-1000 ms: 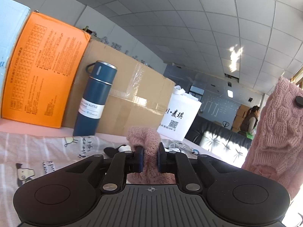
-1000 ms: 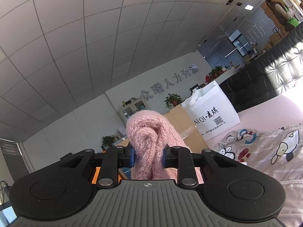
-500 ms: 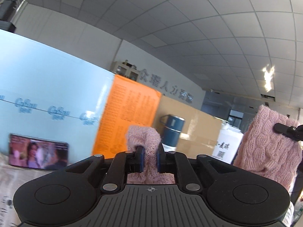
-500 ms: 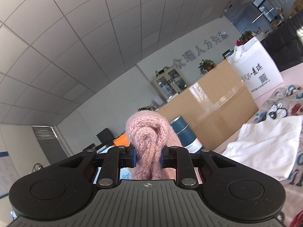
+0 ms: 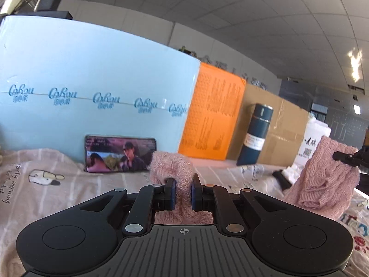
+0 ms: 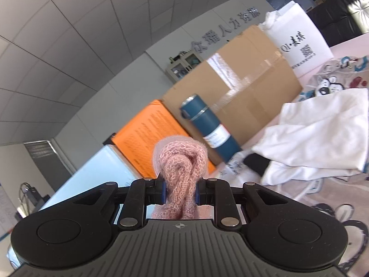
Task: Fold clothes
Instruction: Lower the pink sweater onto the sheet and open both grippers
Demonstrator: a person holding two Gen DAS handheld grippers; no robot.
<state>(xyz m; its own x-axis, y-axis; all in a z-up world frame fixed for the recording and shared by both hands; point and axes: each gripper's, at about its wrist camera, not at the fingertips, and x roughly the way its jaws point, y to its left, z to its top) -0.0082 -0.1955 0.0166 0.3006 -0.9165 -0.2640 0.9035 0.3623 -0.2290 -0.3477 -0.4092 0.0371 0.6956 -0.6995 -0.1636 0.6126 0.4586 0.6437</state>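
A pink knitted sweater hangs between my two grippers above a printed sheet. My left gripper is shut on a bunched edge of the sweater. My right gripper is shut on another bunched edge of the sweater. In the left wrist view the right gripper's tip shows at the far right, pinching the hanging part of the sweater. The sweater's lower part rests on the sheet there.
A blue flask, a light-blue board, an orange box and a cardboard box stand along the back. A phone leans on the board. A white garment and a white bag lie right.
Both grippers have tilted and come down towards the sheet with the sweater still held. The left view has swung left to the light-blue board and phone; the right view now shows the white garment.
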